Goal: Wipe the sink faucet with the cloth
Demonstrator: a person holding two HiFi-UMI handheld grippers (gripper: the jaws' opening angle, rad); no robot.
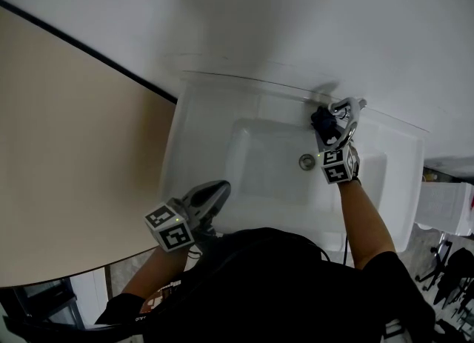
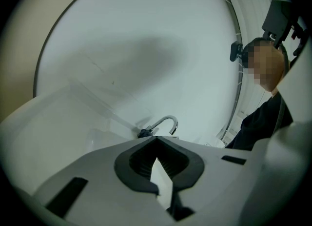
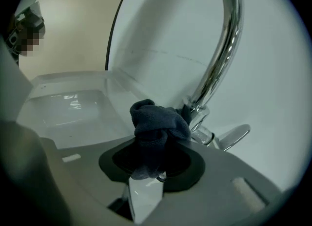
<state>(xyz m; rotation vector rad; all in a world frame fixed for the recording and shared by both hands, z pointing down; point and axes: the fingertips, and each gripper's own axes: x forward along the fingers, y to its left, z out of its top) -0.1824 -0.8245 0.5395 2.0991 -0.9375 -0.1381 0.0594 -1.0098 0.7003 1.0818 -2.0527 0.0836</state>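
Observation:
A chrome gooseneck faucet rises at the back of the white sink; its lever handle sticks out to the right. My right gripper is shut on a dark blue cloth, and the cloth's bunched end touches the faucet's base. From the head view the cloth sits against the faucet at the sink's back right, with the right gripper behind it. My left gripper hangs over the sink's front left rim, jaws shut and empty. In the left gripper view the faucet shows far off.
A drain lies in the basin's middle right. A beige surface borders the sink on the left, a white wall stands behind. A white bin and dark clutter sit at the far right.

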